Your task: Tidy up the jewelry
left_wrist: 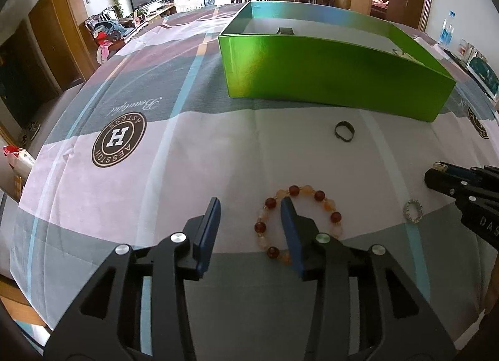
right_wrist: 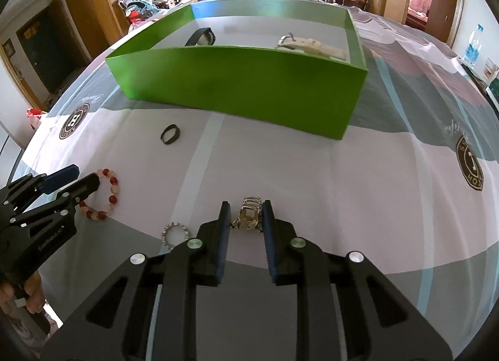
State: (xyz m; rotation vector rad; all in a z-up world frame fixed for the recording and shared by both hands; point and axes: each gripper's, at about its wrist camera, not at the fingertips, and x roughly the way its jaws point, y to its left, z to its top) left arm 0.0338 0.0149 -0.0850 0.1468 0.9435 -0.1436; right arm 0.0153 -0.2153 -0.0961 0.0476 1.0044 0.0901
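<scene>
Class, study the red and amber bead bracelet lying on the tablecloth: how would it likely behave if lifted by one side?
The bead bracelet is a loop of separate round beads, so it would probably sag rather than hold its shape. The beads look smooth and glossy, so the left gripper might slip off one. Being small, it is likely light.

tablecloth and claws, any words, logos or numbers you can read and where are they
"H", ringed by "AESSTOH": round brown logo on the pastel checked tablecloth.
"Beautiful", cursive, seen upside down: tablecloth script.
"DAS", cut off: black right claw.
Left claw body label: too blurred.
Blue-labelled plastic bottle: unreadable.
</scene>
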